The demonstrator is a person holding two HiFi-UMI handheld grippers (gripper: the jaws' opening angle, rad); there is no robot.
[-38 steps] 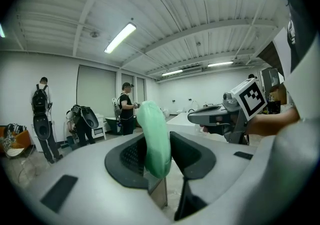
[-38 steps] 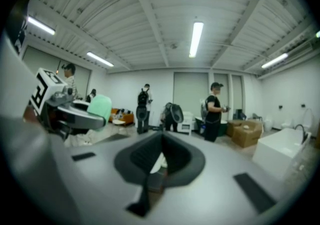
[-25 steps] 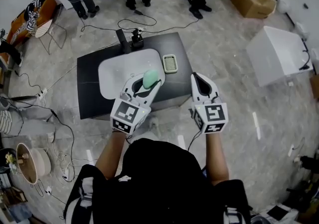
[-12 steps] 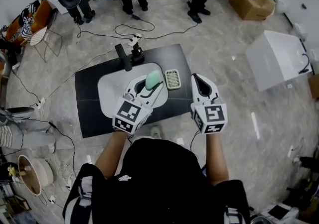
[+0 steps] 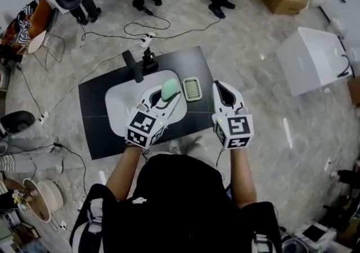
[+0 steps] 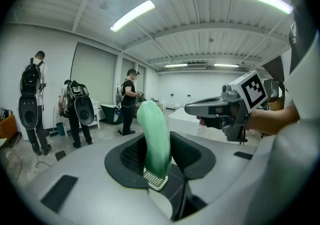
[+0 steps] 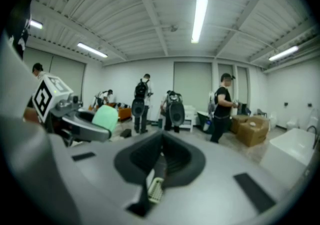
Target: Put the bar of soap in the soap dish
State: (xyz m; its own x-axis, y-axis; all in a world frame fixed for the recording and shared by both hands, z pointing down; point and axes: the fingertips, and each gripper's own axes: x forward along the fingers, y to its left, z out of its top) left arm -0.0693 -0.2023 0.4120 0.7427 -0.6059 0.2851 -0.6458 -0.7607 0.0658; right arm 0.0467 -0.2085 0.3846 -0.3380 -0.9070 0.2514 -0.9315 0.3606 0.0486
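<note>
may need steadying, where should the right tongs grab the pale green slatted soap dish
Pinch the soap dish by its long rims, across its narrow width, probably from above and from its right: it lies flat on the black table, and the left tongs holding the green soap bar crowd its left.

The bar of soap [image 5: 170,89] is pale green, smooth and oblong with rounded ends. It stands upright, pinched at its lower end between the jaws of the left gripper [image 6: 159,168], off the table [image 5: 101,128]. The soap dish [image 5: 192,89], a pale rectangular grid, lies flat on the dark table, empty.
</note>
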